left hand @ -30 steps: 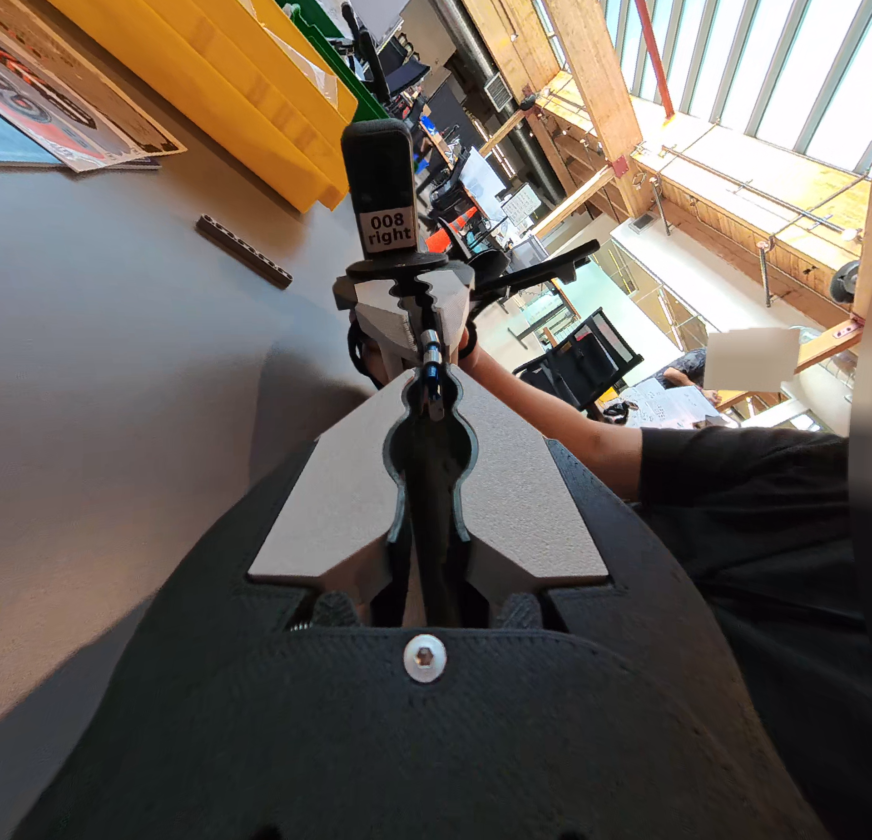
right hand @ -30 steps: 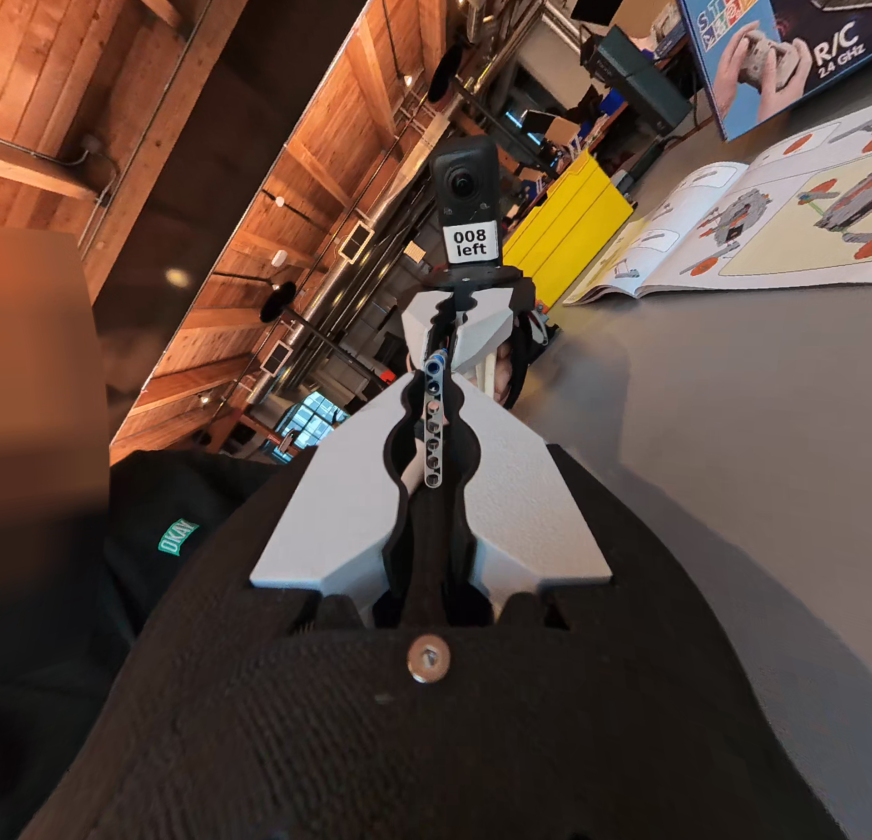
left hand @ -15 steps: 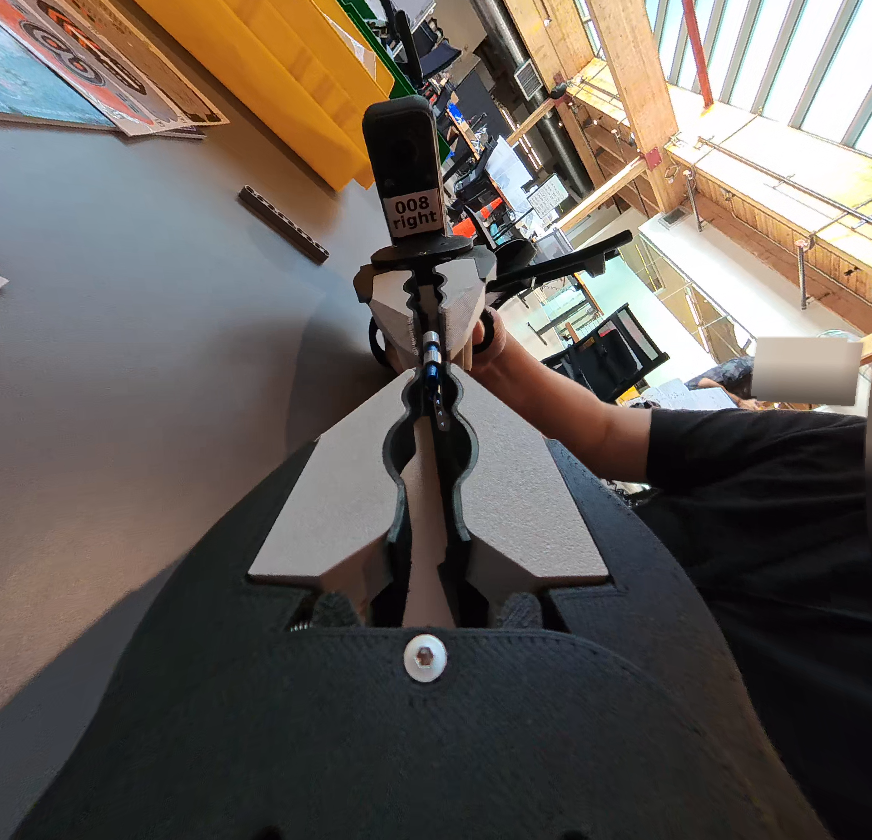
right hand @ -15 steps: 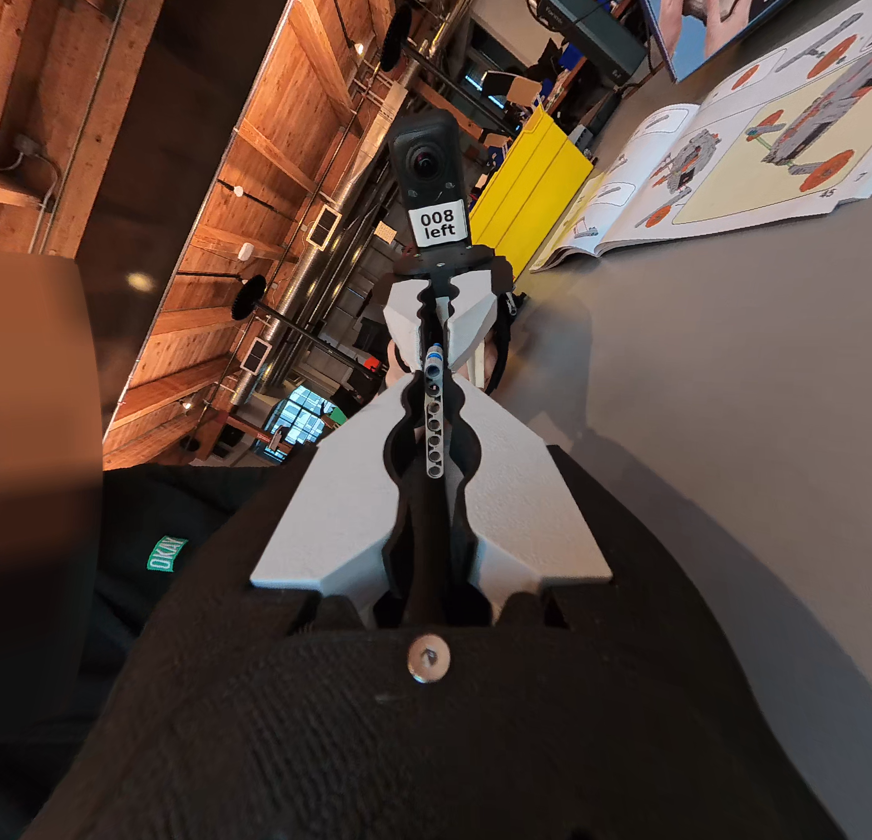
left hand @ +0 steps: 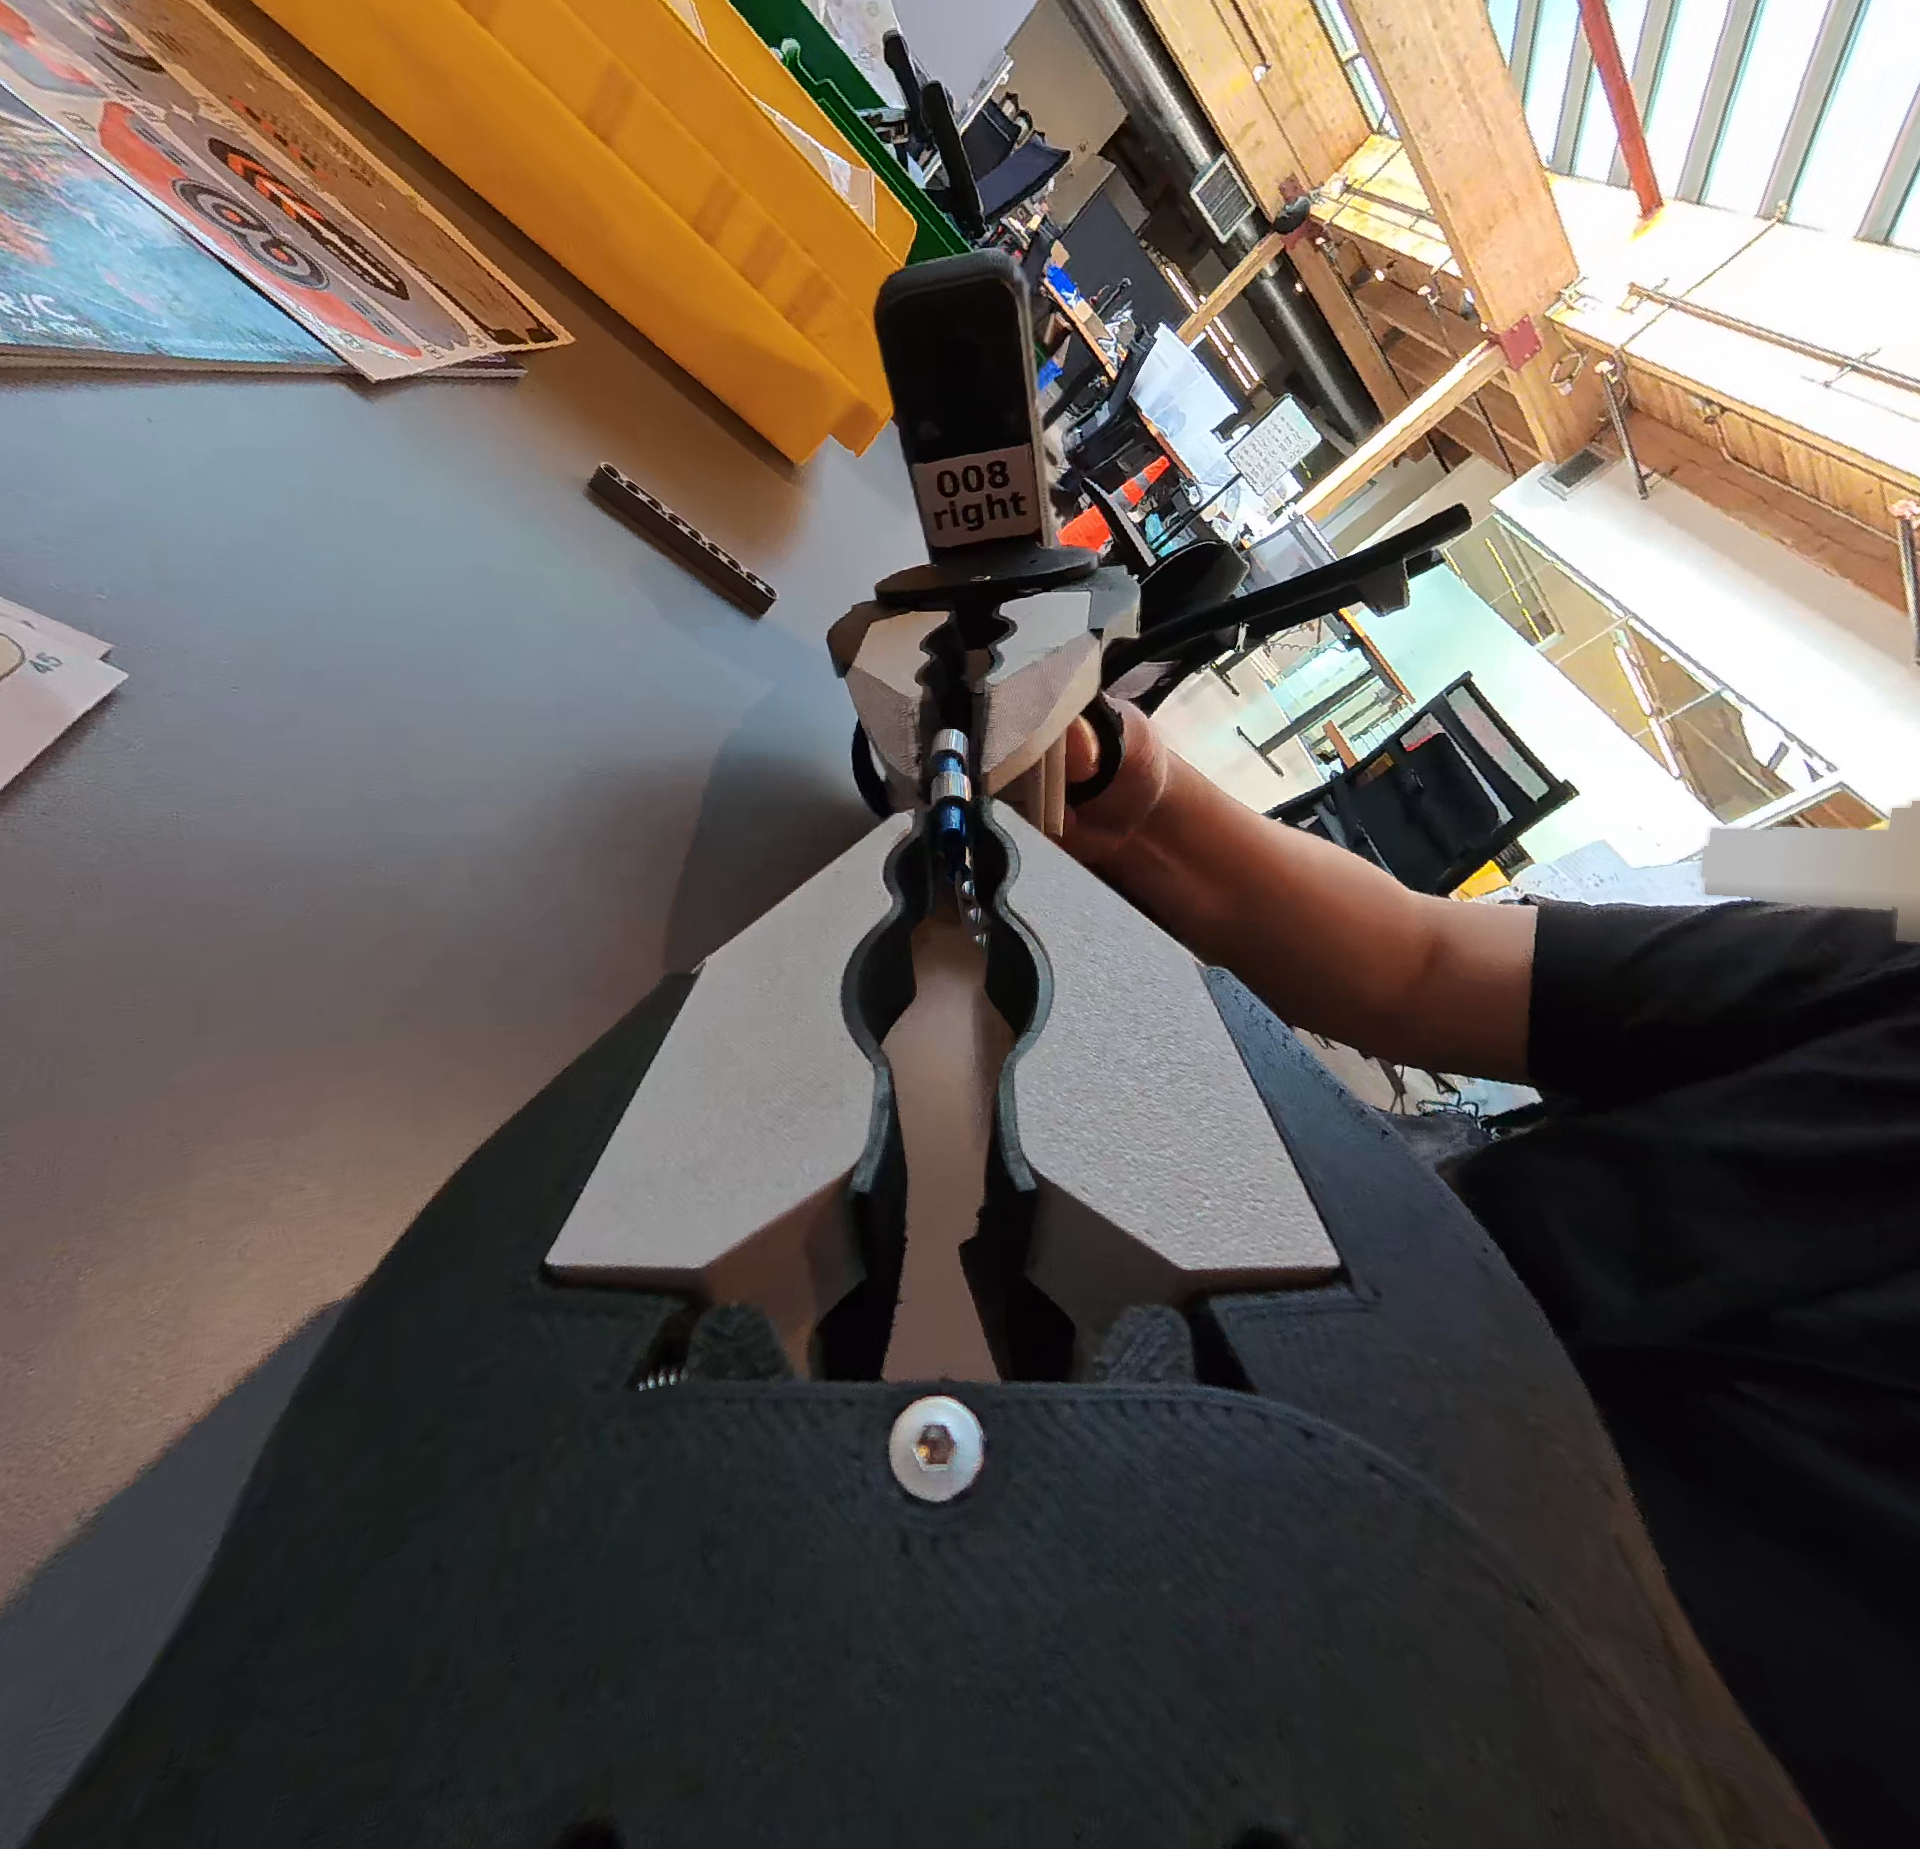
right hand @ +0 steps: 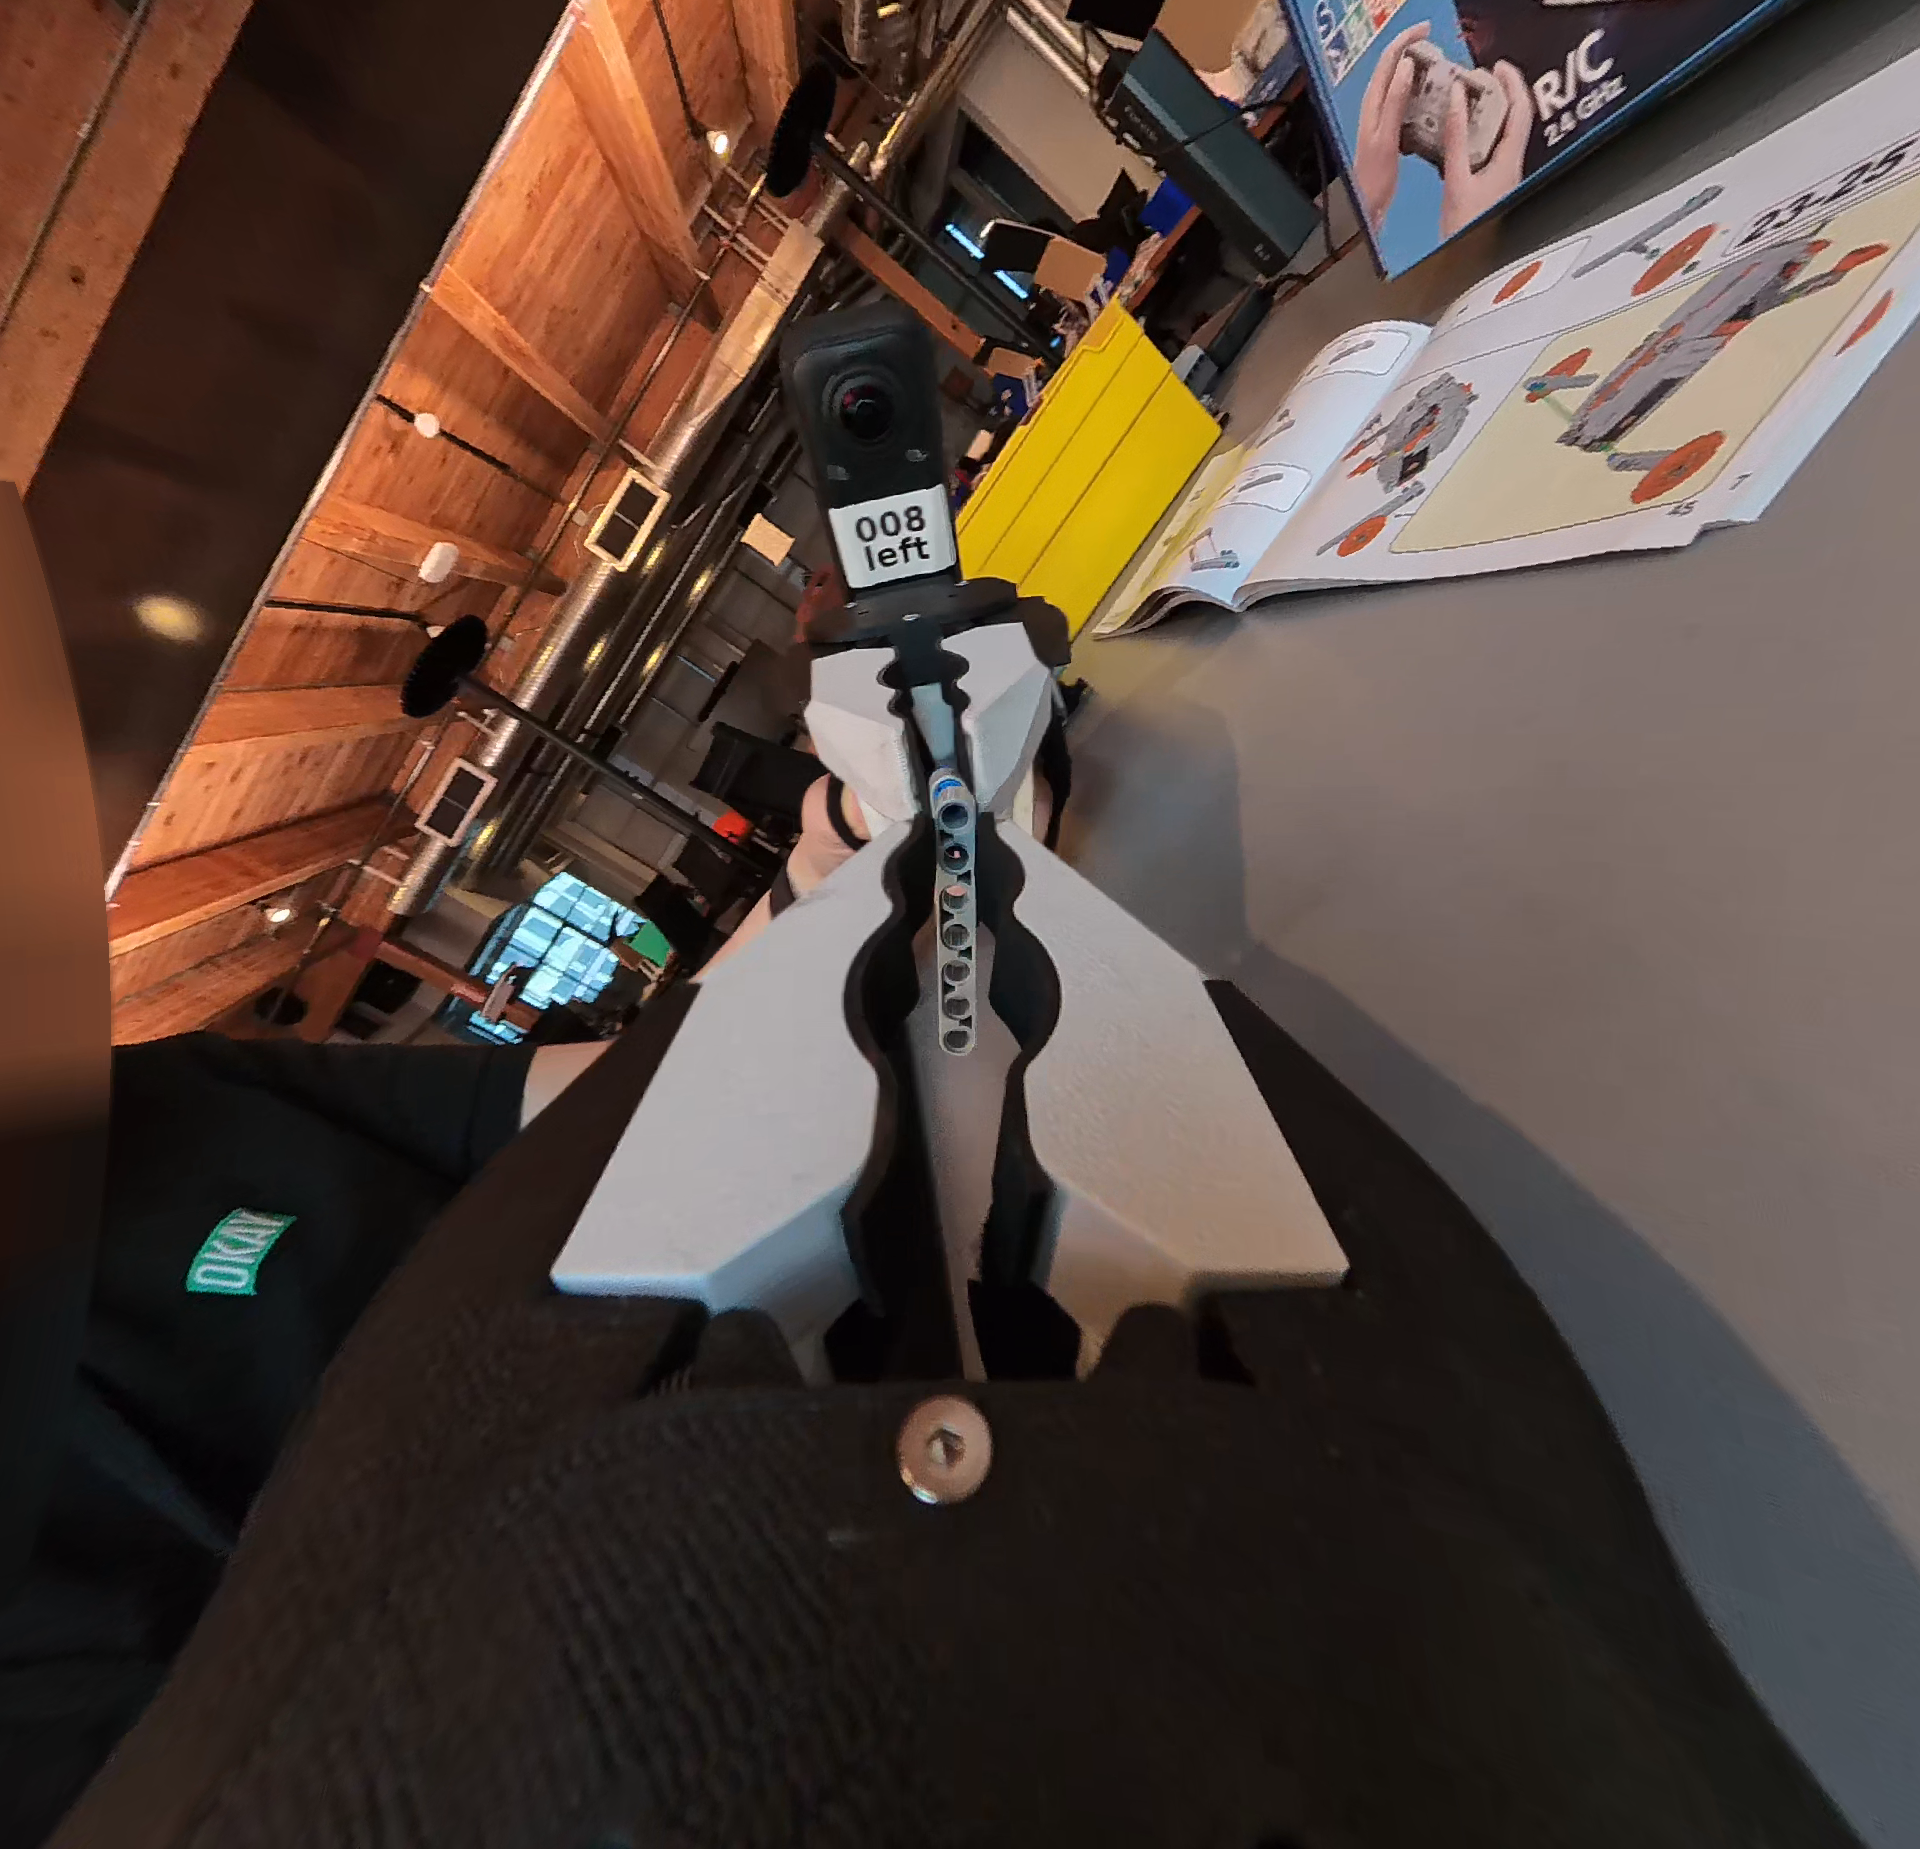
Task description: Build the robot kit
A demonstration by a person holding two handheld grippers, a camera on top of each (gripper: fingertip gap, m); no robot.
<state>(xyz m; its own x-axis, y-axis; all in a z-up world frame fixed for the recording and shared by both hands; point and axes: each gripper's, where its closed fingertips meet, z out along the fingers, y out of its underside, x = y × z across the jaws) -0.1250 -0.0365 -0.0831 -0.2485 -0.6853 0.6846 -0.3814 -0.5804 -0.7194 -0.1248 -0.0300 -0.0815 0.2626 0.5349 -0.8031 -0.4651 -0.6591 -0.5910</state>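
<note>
- L gripper [left hand: 948, 838]: held in the air above the grey table [left hand: 312, 760], nose-to-nose w/ R gripper [right hand: 951, 843]; the tips of the two almost meet.
- L gripper state: fingers drawn together, clamped on a grey bar [right hand: 928, 729] that sticks out fwd from its tips, as the right wrist view shows.
- R gripper state: fingers together at the tips, clamped on a light grey holed beam [right hand: 954, 926]. The beam runs lengthwise down the finger gap; its near end is free in the wider part of the gap.
- Blue pin [left hand: 945, 823]: sits at the junction, at the far end of the holed beam and in line w/ the grey bar. Cannot tell how far it is seated.
- A thin holed strip [left hand: 974, 906] shows edge-on in the L finger gap; cannot tell whether it is part of the grey bar.
- Hand [left hand: 1122, 771]: wraps the R gripper handle; bare forearm, black sleeve behind.
- Dark holed beam [left hand: 681, 540]: lies flat on the table, apart from both grippers, just beside the yellow bin [left hand: 623, 137].
- Green bin [left hand: 821, 64]: behind the yellow one.
- Open instruction booklet [right hand: 1558, 397]: flat on the table, next to the yellow bin.
- Printed blue box [right hand: 1558, 64]: stands behind the booklet.
</note>
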